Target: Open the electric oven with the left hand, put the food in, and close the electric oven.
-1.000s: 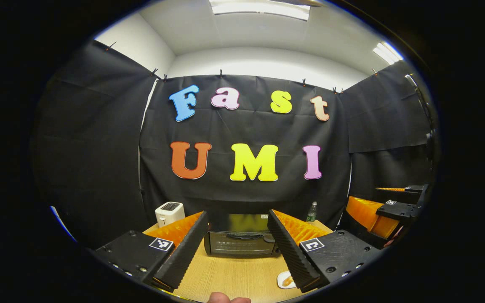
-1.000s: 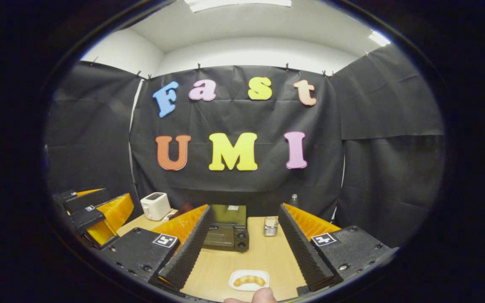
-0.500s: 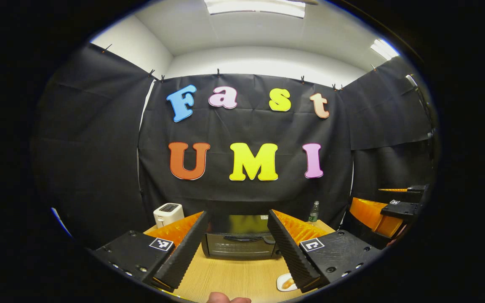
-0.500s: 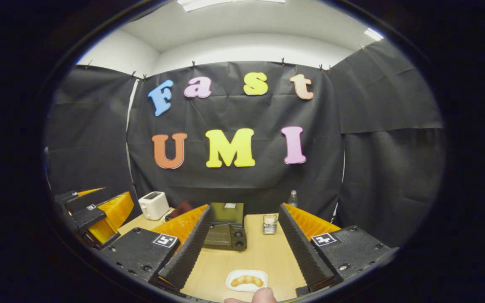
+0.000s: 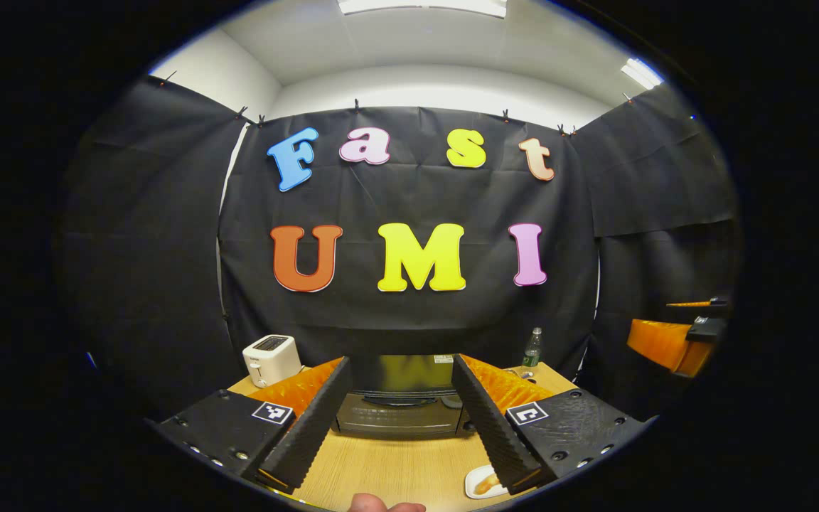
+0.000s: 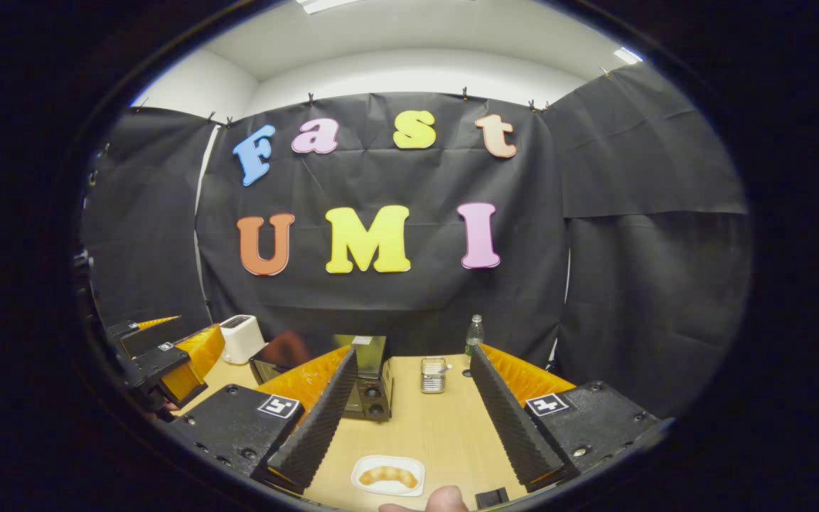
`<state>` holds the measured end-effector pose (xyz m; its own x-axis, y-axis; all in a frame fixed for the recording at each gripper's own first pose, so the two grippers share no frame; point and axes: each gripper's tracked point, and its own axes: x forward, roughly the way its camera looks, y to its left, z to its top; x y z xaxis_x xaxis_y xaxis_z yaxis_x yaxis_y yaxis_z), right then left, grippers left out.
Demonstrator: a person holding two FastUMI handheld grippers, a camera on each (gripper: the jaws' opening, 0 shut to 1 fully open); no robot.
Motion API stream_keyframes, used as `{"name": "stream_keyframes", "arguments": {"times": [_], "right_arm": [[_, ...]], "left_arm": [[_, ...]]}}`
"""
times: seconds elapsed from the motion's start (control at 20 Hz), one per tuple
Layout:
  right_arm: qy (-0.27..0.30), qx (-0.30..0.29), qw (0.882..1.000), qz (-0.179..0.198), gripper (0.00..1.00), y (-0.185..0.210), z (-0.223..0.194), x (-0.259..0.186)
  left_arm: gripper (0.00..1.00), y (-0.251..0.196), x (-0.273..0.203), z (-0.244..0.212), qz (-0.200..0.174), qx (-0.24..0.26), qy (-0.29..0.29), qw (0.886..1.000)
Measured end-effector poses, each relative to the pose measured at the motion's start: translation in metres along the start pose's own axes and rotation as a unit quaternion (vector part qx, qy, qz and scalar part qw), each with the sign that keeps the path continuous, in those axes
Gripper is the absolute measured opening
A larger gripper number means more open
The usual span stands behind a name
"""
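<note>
The job has not really started. The oven [image 5: 399, 407] sits at the back of the wooden table [image 5: 395, 469] with its door shut. The left gripper [image 5: 399, 419] is wide open and points at it, not touching. The bread [image 6: 388, 476] lies on a white plate [image 6: 409, 464] near the front, under the right gripper [image 6: 413, 419], which is open too. A toaster [image 5: 271, 358] and a bottle [image 5: 532, 347] stand by the black cloth wall.

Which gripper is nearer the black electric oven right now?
Left. The left gripper faces the black electric oven head-on; the right gripper sits further back, over the white plate.
</note>
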<state>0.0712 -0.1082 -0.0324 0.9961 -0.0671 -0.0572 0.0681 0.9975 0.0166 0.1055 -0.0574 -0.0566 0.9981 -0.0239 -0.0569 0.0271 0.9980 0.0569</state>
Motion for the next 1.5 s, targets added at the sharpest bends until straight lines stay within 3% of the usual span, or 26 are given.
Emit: {"name": "stream_keyframes", "arguments": {"times": [0.5, 0.8, 0.85, 0.9, 0.95, 1.15, 1.2, 1.25, 1.3, 1.35, 1.5], "right_arm": [[0.041, -0.016, 0.999, -0.032, 0.97, -0.051, -0.027, 0.038], [0.076, -0.011, 0.996, -0.037, 0.98, -0.058, -0.049, 0.053], [0.079, -0.009, 0.996, -0.038, 0.98, -0.06, -0.051, 0.055], [0.082, -0.007, 0.996, -0.04, 0.98, -0.061, -0.053, 0.057], [0.084, -0.006, 0.996, -0.043, 0.98, -0.063, -0.054, 0.059], [0.087, 0.0, 0.995, -0.047, 0.98, -0.065, -0.056, 0.063], [0.088, 0.002, 0.995, -0.047, 0.98, -0.064, -0.058, 0.063], [0.089, 0.007, 0.995, -0.047, 0.98, -0.063, -0.058, 0.063], [0.089, 0.012, 0.995, -0.046, 0.98, -0.062, -0.059, 0.063], [0.088, 0.017, 0.995, -0.046, 0.98, -0.06, -0.058, 0.063], [0.092, 0.035, 0.994, -0.038, 0.98, -0.052, -0.061, 0.061]], "left_arm": [[0.94, -0.001, 0.116, -0.077, 0.001, 0.001, 0.043, 0.999], [0.97, 0.011, 0.17, -0.13, 0.008, 0.016, 0.091, 0.996], [0.89, 0.011, 0.175, -0.138, 0.008, 0.011, 0.098, 0.995], [0.97, 0.013, 0.18, -0.146, 0.009, 0.013, 0.111, 0.994], [0.97, 0.015, 0.183, -0.151, 0.009, 0.013, 0.116, 0.993], [0.97, 0.015, 0.189, -0.174, 0.005, 0.005, 0.149, 0.989], [0.9, 0.017, 0.19, -0.17, 0.003, 0.009, 0.134, 0.991], [1.0, 0.017, 0.19, -0.175, 0.004, 0.001, 0.145, 0.989], [0.92, 0.018, 0.189, -0.176, 0.002, -0.004, 0.146, 0.989], [1.0, 0.018, 0.19, -0.176, 0.0, -0.004, 0.146, 0.989], [1.0, 0.016, 0.185, -0.177, -0.01, 0.004, 0.144, 0.99]]}}
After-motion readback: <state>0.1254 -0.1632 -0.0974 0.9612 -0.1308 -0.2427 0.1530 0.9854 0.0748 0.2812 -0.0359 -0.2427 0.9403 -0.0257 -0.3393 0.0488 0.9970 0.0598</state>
